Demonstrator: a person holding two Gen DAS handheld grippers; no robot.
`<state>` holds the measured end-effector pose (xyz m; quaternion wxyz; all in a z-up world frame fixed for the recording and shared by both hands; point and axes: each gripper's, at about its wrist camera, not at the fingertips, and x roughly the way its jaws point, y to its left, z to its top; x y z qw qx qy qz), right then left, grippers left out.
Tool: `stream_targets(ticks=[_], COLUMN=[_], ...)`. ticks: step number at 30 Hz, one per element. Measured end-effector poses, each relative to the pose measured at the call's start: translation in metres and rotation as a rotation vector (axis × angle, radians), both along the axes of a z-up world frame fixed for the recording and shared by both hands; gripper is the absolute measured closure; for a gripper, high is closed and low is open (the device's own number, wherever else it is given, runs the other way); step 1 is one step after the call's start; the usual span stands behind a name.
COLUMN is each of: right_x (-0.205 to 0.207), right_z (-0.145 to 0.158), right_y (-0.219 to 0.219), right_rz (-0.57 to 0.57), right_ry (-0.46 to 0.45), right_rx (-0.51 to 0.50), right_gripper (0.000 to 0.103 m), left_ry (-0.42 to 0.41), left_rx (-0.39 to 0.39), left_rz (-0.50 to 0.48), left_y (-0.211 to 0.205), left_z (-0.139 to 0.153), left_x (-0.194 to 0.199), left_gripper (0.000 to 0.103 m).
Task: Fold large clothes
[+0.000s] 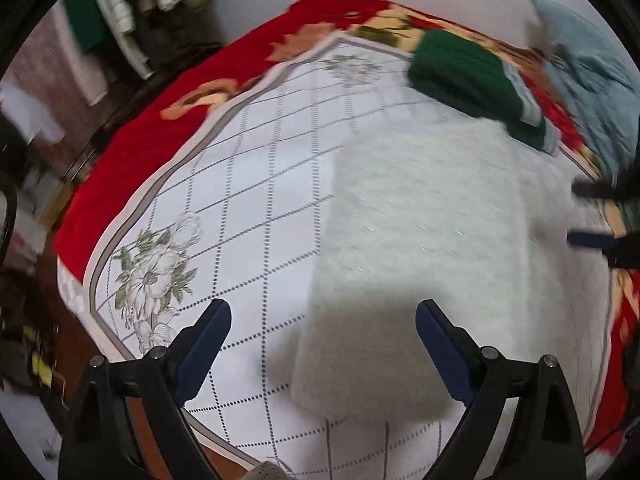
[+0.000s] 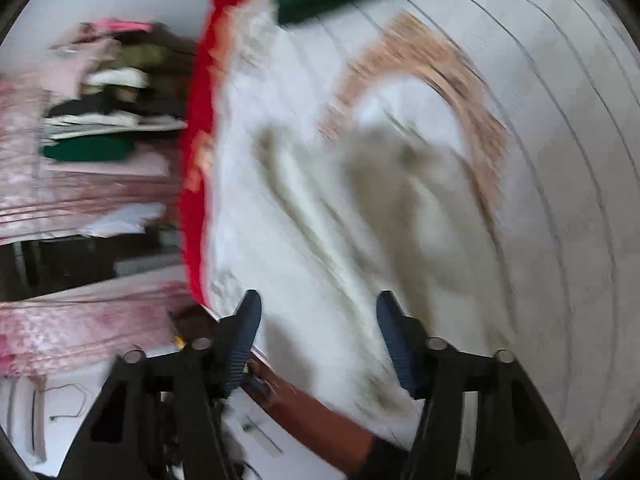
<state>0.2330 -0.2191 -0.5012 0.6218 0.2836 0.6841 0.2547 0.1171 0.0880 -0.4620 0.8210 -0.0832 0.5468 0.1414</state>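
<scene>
A white fuzzy garment (image 1: pixel 432 248) lies folded flat on the white checked tablecloth (image 1: pixel 256 200). My left gripper (image 1: pixel 323 312) is open and empty, hovering over the garment's near left edge. My right gripper shows in the left wrist view (image 1: pixel 574 214) at the garment's right edge, fingers apart. In the blurred right wrist view my right gripper (image 2: pixel 318 300) is open and empty above the white garment (image 2: pixel 380 184), which shows a tan knit neckline band (image 2: pixel 452 76).
A folded green sweater (image 1: pixel 472 84) lies at the table's far side, next to a light blue garment (image 1: pixel 592 80). A red flowered cloth (image 1: pixel 132 148) hangs off the table's left edge. Stacked clothes (image 2: pixel 100 128) sit on shelves beyond the table.
</scene>
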Motion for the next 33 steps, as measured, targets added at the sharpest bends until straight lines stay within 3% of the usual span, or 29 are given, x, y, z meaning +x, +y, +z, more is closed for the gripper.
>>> stream_targets(ticks=[3, 5, 7, 11, 15, 16, 19, 22, 25, 29, 32, 33], right_x=[0.038, 0.059, 0.065, 0.053, 0.031, 0.026, 0.028, 0.037, 0.048, 0.042, 0.021, 0.01], right_z=[-0.01, -0.029, -0.043, -0.017, -0.015, -0.02, -0.067, -0.098, -0.085, -0.054, -0.037, -0.037], right_y=[0.034, 0.06, 0.077, 0.077, 0.045, 0.034, 0.008, 0.004, 0.009, -0.016, -0.045, -0.055], right_rz=[0.021, 0.048, 0.076, 0.072, -0.052, -0.084, -0.14, -0.142, -0.092, -0.119, -0.156, -0.162], right_ry=[-0.042, -0.04, -0.007, -0.068, 0.017, 0.028, 0.069, 0.114, 0.126, 0.113, 0.084, 0.091], right_rx=[-0.003, -0.067, -0.075, -0.025, 0.041, 0.015, -0.209, -0.234, -0.21, -0.066, -0.072, -0.081], right_gripper=[0.041, 0.041, 0.08, 0.085, 0.087, 0.087, 0.088, 0.087, 0.081, 0.046, 0.018, 0.018], left_ry=[0.021, 0.051, 0.087, 0.193, 0.19, 0.194, 0.198, 0.198, 0.211, 0.158, 0.124, 0.123], left_rx=[-0.014, 0.001, 0.026, 0.05, 0.024, 0.014, -0.002, 0.027, 0.034, 0.003, -0.046, -0.083], left_rz=[0.06, 0.065, 0.044, 0.016, 0.005, 0.002, -0.021, -0.051, -0.076, -0.093, -0.115, -0.128], left_y=[0.007, 0.006, 0.0, -0.011, -0.013, -0.014, -0.02, -0.029, -0.033, -0.027, -0.018, -0.014], left_z=[-0.009, -0.02, -0.031, -0.062, -0.067, -0.067, -0.069, -0.065, -0.057, -0.021, 0.001, 0.002], left_x=[0.009, 0.019, 0.029, 0.044, 0.045, 0.045, 0.045, 0.048, 0.052, 0.054, 0.059, 0.063], left_gripper=[0.009, 0.009, 0.009, 0.007, 0.006, 0.004, 0.002, 0.002, 0.003, 0.003, 0.003, 0.003])
